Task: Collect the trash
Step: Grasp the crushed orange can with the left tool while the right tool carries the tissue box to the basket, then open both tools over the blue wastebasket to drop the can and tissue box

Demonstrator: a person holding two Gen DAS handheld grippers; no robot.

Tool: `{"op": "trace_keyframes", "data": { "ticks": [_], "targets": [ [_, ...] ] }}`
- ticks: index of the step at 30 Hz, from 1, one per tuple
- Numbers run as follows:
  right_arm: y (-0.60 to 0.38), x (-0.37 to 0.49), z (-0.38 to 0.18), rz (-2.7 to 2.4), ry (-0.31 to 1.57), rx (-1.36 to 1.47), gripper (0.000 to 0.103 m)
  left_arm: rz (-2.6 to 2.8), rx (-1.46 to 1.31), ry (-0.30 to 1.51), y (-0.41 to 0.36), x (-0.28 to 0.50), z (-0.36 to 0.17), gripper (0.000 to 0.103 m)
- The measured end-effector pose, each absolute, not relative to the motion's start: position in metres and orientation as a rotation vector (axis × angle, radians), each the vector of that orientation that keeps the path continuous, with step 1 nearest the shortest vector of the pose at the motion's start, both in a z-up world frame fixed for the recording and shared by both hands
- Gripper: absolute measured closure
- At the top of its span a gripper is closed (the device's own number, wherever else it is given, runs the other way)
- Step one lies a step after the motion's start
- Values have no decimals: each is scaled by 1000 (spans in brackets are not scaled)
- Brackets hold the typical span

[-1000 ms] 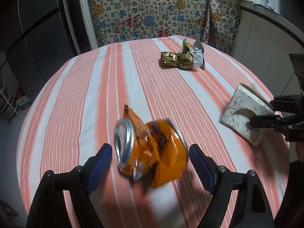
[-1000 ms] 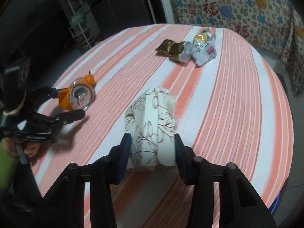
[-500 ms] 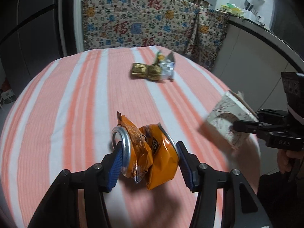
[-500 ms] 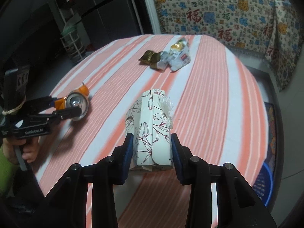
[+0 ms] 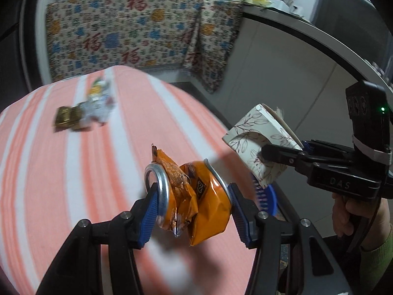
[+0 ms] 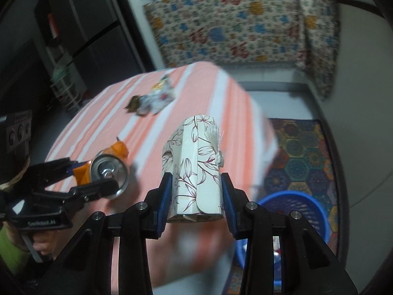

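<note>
The left gripper is clamped on a crushed orange aluminium drink can; the blue pads press on the can's two ends, so its long axis lies crosswise between the jaws. Those jaws have just been closing, with the can between them. The right gripper is clenched on a white cardboard box printed with brown leaves, which stands upright between the pads, a pale tassel on its front face. Both items are clear of the tablecloth.

The governing relation is the blue plastic slotted basket. It stands on the floor just beyond the table edge, below and to the right of the box in the right wrist view. The right gripper is judged the nearer of the two; the left must cross further toward that side.

A cluster of gold and silver foil wrappers lies on the far part of the round table, which is covered with an orange-and-white striped cloth. Beyond it hangs a patterned fabric with red characters. A multicoloured hexagon-pattern mat lies under the basket.
</note>
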State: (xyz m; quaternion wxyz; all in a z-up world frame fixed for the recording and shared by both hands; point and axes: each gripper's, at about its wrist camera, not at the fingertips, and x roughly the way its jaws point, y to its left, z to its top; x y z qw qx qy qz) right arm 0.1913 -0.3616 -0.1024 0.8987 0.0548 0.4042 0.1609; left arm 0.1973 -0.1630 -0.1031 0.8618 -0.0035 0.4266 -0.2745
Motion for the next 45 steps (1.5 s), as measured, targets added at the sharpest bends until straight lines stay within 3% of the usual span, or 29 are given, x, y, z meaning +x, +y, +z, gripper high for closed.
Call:
{"op": "trace_keyframes", "data": {
  "ticks": [12, 27, 28, 29, 30, 32, 37, 39, 43, 45],
  "targets": [
    [-470, 183, -132, 39, 933, 140, 64, -766, 63, 970, -303, 208, -131, 47],
    [-510, 181, -151, -64, 986, 202, 62, -798, 118, 1027, -348, 222, -171, 42],
    [-511, 182, -152, -68, 981, 206, 59, -801, 116, 1029, -349, 224, -173, 41],
    [-512, 181, -152, -71, 974, 218, 56, -804, 115, 1037, -352, 226, -176, 32],
    [-514, 181, -152, -70, 964, 238, 44, -802, 120, 1040, -354, 225, -179, 29],
    [-516, 179, -150, -78, 945, 259, 34, -779, 142, 1027, -359, 225, -181, 29],
    [-517, 177, -140, -108, 900, 260, 33, -767, 143, 999, -351, 220, -173, 29],
    [-514, 177, -135, -115, 879, 248, 25, -755, 145, 976, -340, 216, -165, 29],
    [-503, 181, -128, -93, 853, 227, 21, -722, 158, 920, -310, 205, -146, 29],
    [-493, 183, -124, -82, 839, 199, 12, -693, 168, 895, -291, 200, -139, 29]
  ]
}}
